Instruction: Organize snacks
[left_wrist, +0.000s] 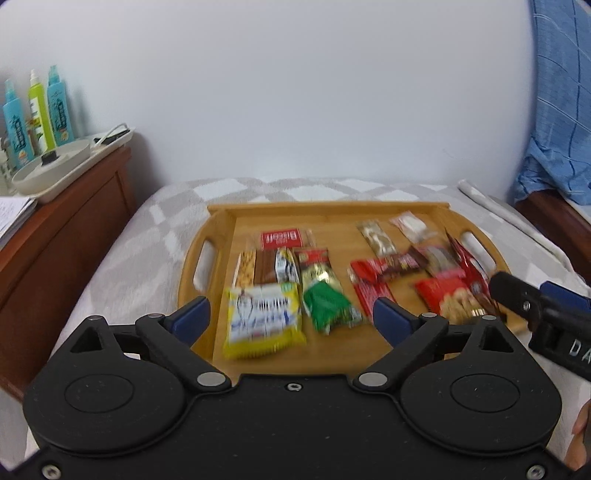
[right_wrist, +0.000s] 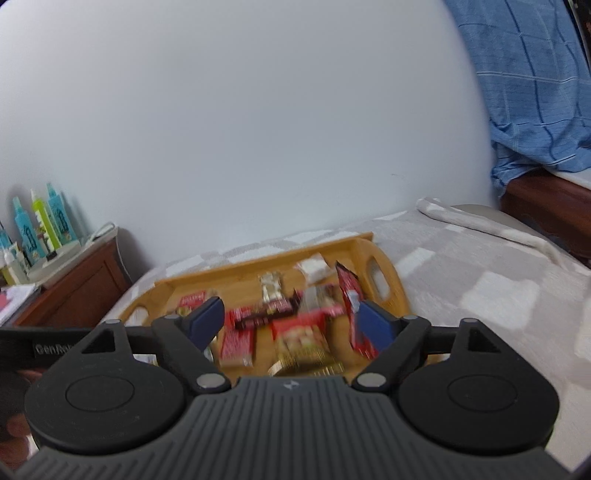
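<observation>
Snacks on a wooden tray (left_wrist: 221, 221), in two clusters. Left cluster: yellow pack (left_wrist: 263, 322) nearest, green packet (left_wrist: 327, 306) just beside it, gold packet (left_wrist: 318, 271) behind the green one, short row of bars (left_wrist: 266, 266) behind the yellow pack, red Biscoff pack (left_wrist: 282, 238) farthest back. Right cluster: red wrappers (left_wrist: 367, 286), dark bar (left_wrist: 400, 264) across them, red biscuit bag (left_wrist: 448, 295), tall red pouch (left_wrist: 469, 266) leaning near the right handle slot, pale bar (left_wrist: 376, 238) and clear white packet (left_wrist: 410, 225) at the rear. Print blurred throughout.

Left gripper (left_wrist: 291, 319) over the tray's near edge, jaws spread wide, nothing between the pads; yellow pack and green packet visible through the gap. Right gripper (right_wrist: 291, 326) likewise wide apart and empty, above the right cluster, its body entering the left view at the right edge.

Tray on a grey-and-white checked blanket (left_wrist: 140, 258). Wooden cabinet (left_wrist: 66, 229) to the left with a white dish (left_wrist: 55, 166), teal and green bottles (left_wrist: 37, 110) and papers (left_wrist: 11, 218). Pale wall (left_wrist: 295, 92) behind. Blue checked cloth (right_wrist: 535, 92) at the right.
</observation>
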